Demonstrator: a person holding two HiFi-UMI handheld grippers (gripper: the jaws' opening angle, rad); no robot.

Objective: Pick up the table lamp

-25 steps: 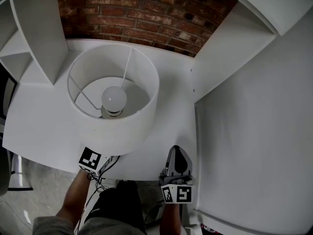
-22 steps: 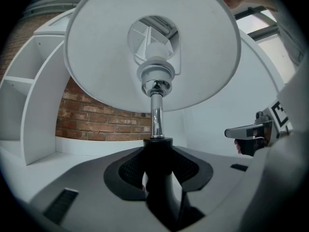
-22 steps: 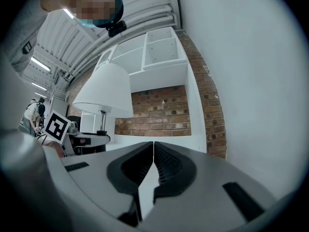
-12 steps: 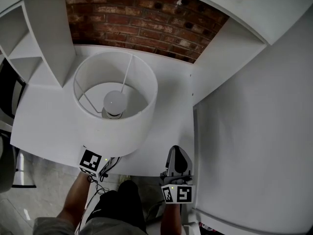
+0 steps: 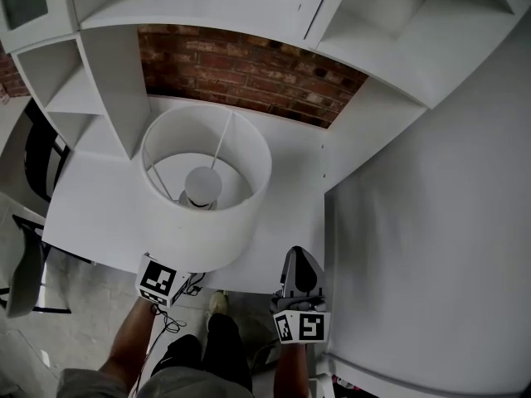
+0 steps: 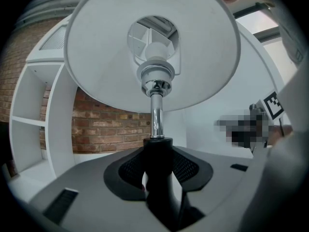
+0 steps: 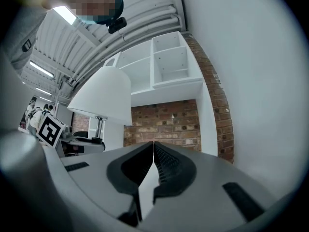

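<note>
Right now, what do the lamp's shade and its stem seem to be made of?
The lamp shade looks like matte white fabric or paper over a wire frame. The stem is polished metal, probably chrome, given its mirror-like reflections. The lower stem is matte black, plastic or painted metal.

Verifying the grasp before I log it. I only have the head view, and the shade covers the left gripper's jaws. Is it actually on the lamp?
Observer: Yes. In the left gripper view the left gripper is shut on the black stem of the table lamp, just below its chrome pole.
Operator: Is the right one helping at all?
Observer: No. The right gripper view shows the right gripper with its jaws together and nothing between them. The lamp stands off to its left, apart from it.
</note>
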